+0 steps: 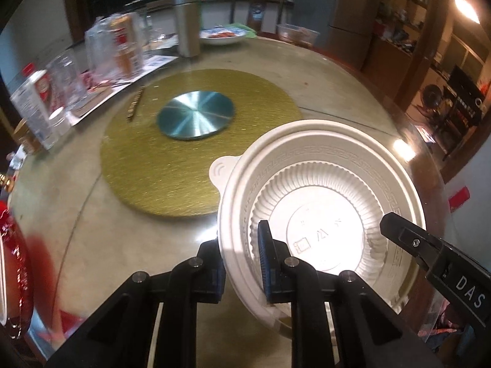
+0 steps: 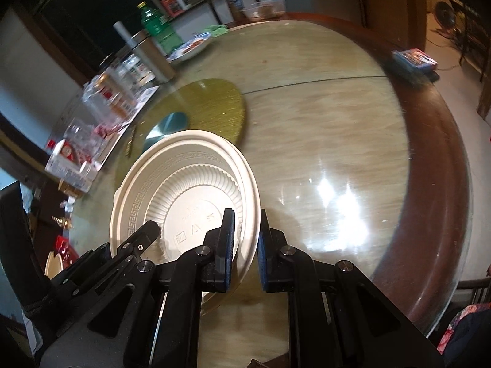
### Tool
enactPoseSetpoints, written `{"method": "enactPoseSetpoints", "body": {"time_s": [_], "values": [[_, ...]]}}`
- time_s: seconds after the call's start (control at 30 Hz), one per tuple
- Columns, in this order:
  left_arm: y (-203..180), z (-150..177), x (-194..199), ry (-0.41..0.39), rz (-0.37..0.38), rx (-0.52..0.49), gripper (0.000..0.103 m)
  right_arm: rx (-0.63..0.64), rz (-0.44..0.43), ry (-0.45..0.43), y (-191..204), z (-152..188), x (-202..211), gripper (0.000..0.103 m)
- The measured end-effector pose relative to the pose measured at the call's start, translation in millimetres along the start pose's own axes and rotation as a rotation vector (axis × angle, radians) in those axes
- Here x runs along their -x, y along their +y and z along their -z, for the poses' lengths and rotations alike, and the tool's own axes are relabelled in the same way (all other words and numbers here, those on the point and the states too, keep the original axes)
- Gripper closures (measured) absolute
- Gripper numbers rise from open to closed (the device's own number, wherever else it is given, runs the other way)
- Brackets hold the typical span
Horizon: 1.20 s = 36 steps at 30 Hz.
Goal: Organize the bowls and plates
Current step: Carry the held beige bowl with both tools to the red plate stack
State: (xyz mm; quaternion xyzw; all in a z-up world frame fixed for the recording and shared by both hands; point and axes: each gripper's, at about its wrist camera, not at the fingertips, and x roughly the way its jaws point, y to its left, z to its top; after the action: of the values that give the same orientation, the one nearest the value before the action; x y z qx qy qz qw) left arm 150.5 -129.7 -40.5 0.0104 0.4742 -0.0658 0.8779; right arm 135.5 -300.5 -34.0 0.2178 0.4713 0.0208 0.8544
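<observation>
A cream plastic bowl (image 1: 322, 202) with a ribbed wall and a key-pattern rim is held tilted above the round table. My left gripper (image 1: 242, 263) is shut on its left rim, one pad inside and one outside. My right gripper (image 2: 245, 245) is shut on the opposite rim of the same bowl (image 2: 184, 196). The right gripper's finger (image 1: 429, 248) shows in the left wrist view, and the left gripper's fingers (image 2: 135, 242) show in the right wrist view.
A gold turntable mat (image 1: 196, 141) with a metal disc (image 1: 196, 113) lies at the table's middle. Glasses, cans and cartons (image 1: 101, 58) crowd the far left. A plate of food (image 1: 222, 35) and a clear container (image 1: 296, 33) stand at the back. A red dish (image 1: 12, 273) sits at near left.
</observation>
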Motion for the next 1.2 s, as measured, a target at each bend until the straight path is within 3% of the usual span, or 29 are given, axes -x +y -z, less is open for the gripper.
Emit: {"method": "enactPoseSetpoints", "body": {"time_s": [0.43,1.2], "values": [[64,18,37,-0.075,-0.052,0.088,0.086,0.124,-0.064,0.005,71,22,4,0.090],[209,64,115,-0.181,-0.188,0.330,0.085,0.408,-0.223,0.048,242,73,-1,0.090]]}}
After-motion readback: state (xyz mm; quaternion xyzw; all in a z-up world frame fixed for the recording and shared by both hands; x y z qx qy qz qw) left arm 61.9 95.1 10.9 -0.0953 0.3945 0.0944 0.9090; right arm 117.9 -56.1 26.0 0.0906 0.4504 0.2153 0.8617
